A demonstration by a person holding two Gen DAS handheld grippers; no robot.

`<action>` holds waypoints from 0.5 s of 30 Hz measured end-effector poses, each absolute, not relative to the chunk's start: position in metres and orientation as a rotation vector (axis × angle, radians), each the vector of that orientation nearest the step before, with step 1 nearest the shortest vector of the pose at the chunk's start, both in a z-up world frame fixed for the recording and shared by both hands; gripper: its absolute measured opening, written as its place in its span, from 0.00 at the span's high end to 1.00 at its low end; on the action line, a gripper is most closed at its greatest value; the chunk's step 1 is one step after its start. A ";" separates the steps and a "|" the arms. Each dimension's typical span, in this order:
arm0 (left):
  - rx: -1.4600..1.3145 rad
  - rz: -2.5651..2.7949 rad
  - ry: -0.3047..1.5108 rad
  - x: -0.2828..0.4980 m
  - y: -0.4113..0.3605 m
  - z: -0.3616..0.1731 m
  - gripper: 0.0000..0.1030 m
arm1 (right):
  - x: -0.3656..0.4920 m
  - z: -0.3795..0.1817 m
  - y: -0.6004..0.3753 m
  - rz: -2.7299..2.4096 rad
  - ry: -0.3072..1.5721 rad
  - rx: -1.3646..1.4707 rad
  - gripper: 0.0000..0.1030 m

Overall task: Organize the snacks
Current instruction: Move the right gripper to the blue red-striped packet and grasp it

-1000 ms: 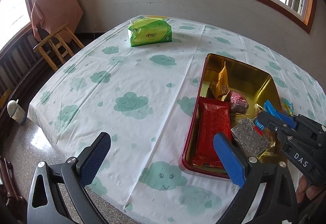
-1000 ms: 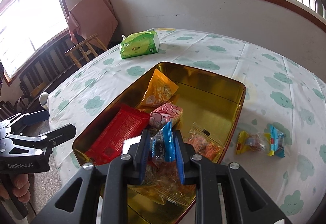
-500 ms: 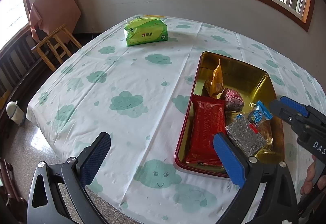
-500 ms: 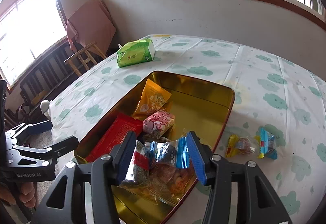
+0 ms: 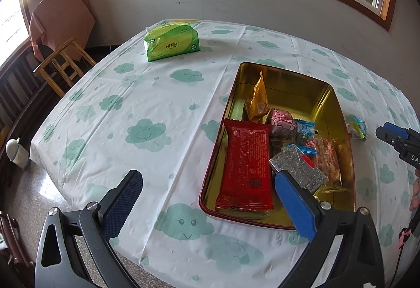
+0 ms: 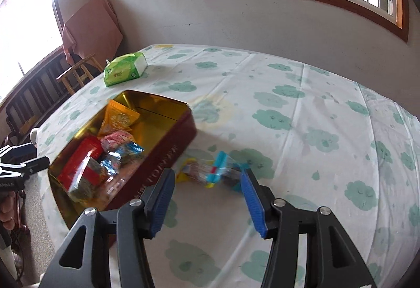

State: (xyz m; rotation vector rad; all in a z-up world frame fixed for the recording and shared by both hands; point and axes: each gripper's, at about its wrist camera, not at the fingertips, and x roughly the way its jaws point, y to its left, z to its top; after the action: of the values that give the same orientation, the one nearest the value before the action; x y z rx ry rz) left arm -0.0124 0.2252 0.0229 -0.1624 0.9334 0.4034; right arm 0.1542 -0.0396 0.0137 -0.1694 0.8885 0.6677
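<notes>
Right wrist view, one tin (image 6: 168, 156), two loose candies (image 6: 210, 170), both hand-held grippers (image 6: 207, 198) (image 5: 207, 206) spread apart, empty.

Table (image 5: 162, 109), cloud-print cloth: gold tin (image 5: 338, 115), green tissue pack (image 5: 172, 42), loose candies (image 6: 207, 170) beside tin.

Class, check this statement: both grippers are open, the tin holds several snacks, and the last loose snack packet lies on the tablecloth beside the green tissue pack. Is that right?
Not quite. The loose snack packet lies beside the tin, just ahead of the open right gripper, as the right wrist view shows. The green tissue pack sits apart at the far side of the tablecloth. The left gripper is open too, and the tin does hold several snacks.
</notes>
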 end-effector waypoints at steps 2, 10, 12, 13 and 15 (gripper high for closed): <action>-0.157 0.394 0.941 -0.011 0.221 0.022 0.03 | 0.167 0.006 -0.047 0.666 0.915 -0.195 0.48; -0.131 0.383 0.967 -0.004 0.207 0.023 0.03 | 0.189 -0.016 -0.035 0.842 1.002 -0.401 0.48; -0.128 0.383 0.973 -0.002 0.205 0.023 0.03 | 0.192 -0.021 -0.030 0.868 1.006 -0.466 0.48; -0.127 0.384 0.975 -0.001 0.204 0.024 0.03 | 0.194 -0.023 -0.027 0.881 1.004 -0.492 0.48; -0.128 0.385 0.982 0.001 0.202 0.024 0.03 | 0.198 -0.025 -0.021 0.895 0.990 -0.536 0.48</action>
State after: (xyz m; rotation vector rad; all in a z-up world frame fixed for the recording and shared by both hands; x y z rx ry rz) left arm 0.0010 0.2022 0.0239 -0.1285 0.9824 0.3851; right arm 0.1983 -0.0213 -0.0255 -0.5357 0.9903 0.8949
